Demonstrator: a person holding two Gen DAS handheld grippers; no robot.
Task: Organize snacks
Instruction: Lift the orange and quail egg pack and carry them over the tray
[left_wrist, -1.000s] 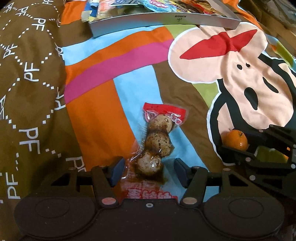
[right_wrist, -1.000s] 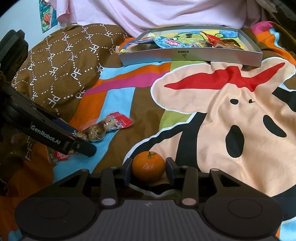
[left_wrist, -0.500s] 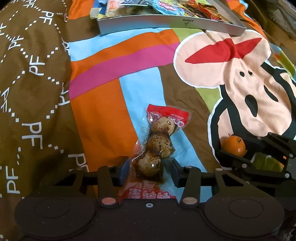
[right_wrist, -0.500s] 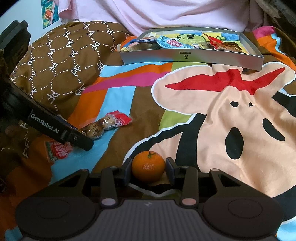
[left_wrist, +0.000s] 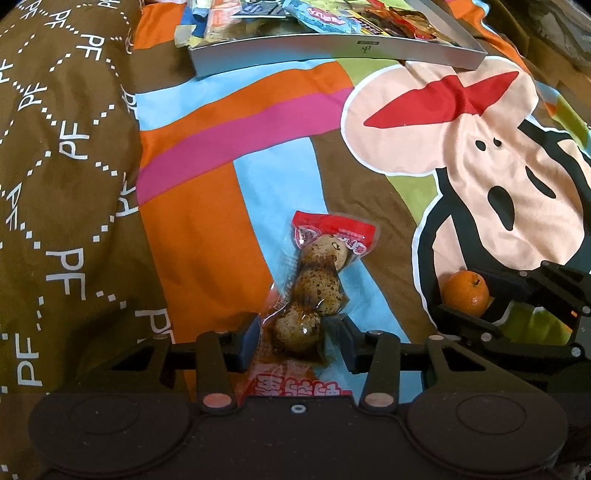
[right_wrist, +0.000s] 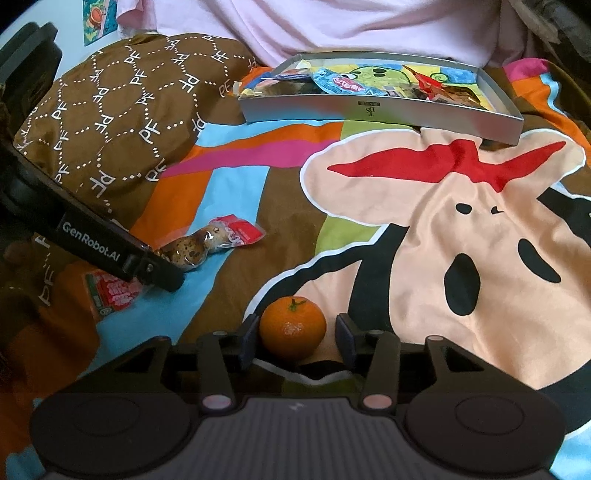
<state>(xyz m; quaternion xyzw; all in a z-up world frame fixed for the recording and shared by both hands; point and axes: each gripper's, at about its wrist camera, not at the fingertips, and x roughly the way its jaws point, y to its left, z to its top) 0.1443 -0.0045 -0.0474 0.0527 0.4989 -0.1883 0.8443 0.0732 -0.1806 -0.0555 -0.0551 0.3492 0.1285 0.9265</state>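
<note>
Both claws matte black, blue pads on fingertips (left_wrist: 248, 334), 2 copper rivets per linkage. Left claw (right_wrist: 162, 271) has white "GenRobot.AI" lettering on side.

Both your wrist cameras look down close over the bedspread (left_wrist: 280, 122); each sees the tray (right_wrist: 369, 110), probably from slightly different angles.

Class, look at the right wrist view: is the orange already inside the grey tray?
No: the orange lies on the blanket between the right gripper's fingers, far from the tray.
</note>
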